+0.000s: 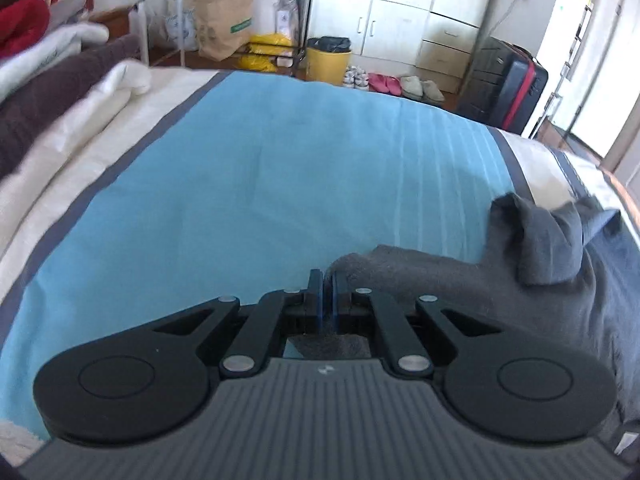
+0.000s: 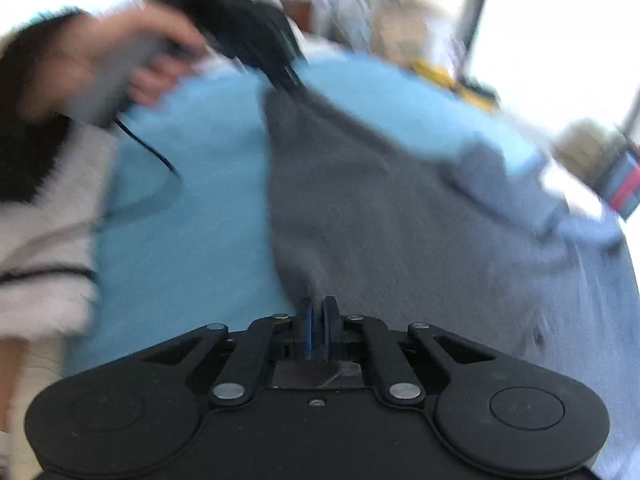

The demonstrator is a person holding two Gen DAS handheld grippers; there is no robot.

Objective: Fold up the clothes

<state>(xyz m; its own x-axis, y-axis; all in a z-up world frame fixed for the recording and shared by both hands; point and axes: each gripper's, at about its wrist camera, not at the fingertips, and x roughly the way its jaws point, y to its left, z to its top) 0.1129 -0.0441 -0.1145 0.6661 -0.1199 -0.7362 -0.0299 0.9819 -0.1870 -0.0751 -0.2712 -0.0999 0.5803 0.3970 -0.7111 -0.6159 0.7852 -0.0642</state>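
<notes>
Left gripper (image 1: 325,280): jaws pinched together on an edge of the grey garment (image 1: 420,276), cloth bunched between the blue pads and poking out under the linkage.
Right gripper (image 2: 319,312): jaws closed, grey cloth clamped between the pads (frame is motion-blurred, but the fabric runs straight into the gap).
Grey garment, left wrist view: lies at the near right part of the bed, draped from the pads off toward the right edge, one fold standing up in a hump near that edge.
Grey garment (image 2: 400,208), right wrist view: stretched across the blue sheet from the right gripper's pads up to the other gripper's (image 2: 290,80) tips, a paler folded part at its right side.
Blue sheet (image 1: 240,168): covers the middle of the bed, dark border strip along its left and right sides, white bedding (image 1: 80,148) beyond the left border.
Person's hand (image 2: 120,60): wrapped on the left gripper's handle at upper left of the right wrist view, fuzzy white and black sleeve (image 2: 44,208) below it, thin black cable hanging down.
Left edge of bed: brown blanket (image 1: 52,92) and white towels piled.
Beyond the far edge: yellow bin (image 1: 328,60), paper sack (image 1: 226,24), row of shoes (image 1: 394,85), black suitcase (image 1: 506,88) with red trim, white cabinets (image 1: 404,4) on the wall.
</notes>
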